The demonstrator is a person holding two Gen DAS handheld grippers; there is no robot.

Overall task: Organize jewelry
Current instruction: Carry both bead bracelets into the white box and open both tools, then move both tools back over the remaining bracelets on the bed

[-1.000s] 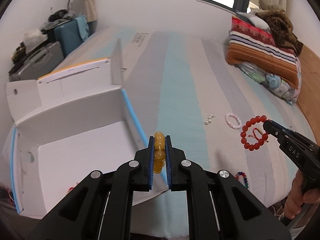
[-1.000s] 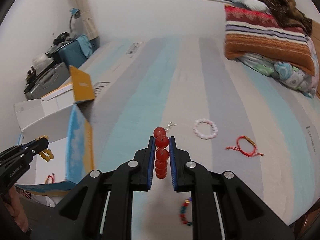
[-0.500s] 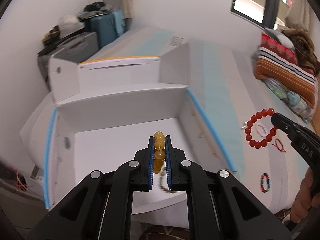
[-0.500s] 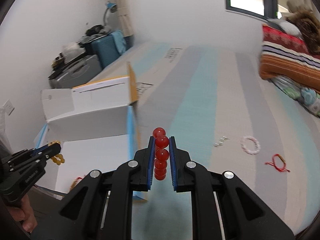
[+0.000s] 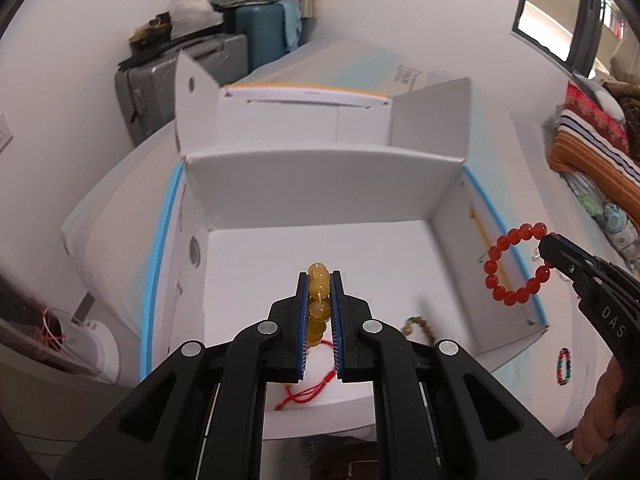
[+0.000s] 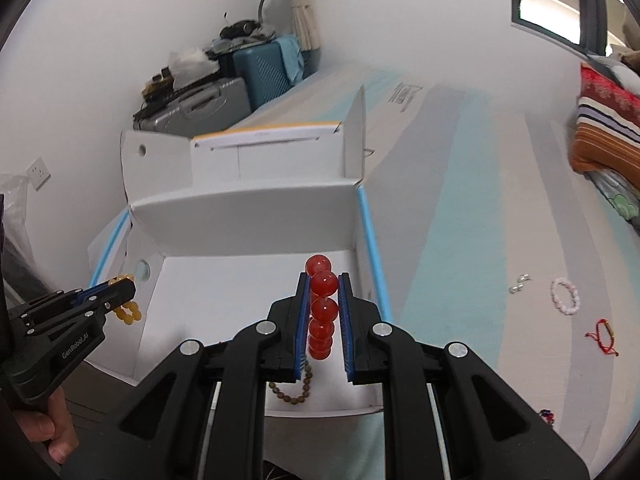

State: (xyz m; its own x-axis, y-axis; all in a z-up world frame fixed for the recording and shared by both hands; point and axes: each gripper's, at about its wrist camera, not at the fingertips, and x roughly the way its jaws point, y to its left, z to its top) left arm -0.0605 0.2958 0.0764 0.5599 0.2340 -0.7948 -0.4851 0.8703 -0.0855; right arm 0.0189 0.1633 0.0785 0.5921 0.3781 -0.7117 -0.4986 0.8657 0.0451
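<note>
My left gripper (image 5: 319, 280) is shut on a yellow bead bracelet (image 5: 318, 285) and hangs above the floor of the open white box (image 5: 320, 184). To its right, my right gripper (image 5: 550, 245) holds a red bead bracelet (image 5: 504, 268) over the box's right wall. In the right wrist view the right gripper (image 6: 323, 280) is shut on the red bracelet (image 6: 322, 307), above the box (image 6: 248, 220). The left gripper (image 6: 120, 290) with the yellow bracelet (image 6: 128, 314) shows at the left. A brown bead strand (image 6: 294, 390) and a red cord (image 5: 308, 394) lie in the box.
The box stands on a striped bed (image 6: 460, 208). On the bed lie a pink bracelet (image 6: 565, 296), small pearl pieces (image 6: 519, 283), a red cord bracelet (image 6: 604, 336) and a multicolour bracelet (image 5: 564, 366). Suitcases (image 5: 192, 76) stand against the wall; folded blankets (image 6: 604, 136) lie at the far right.
Both grippers have swung left from over the bed to over the open box, each keeping its bracelet. The box now fills the middle of both views.
</note>
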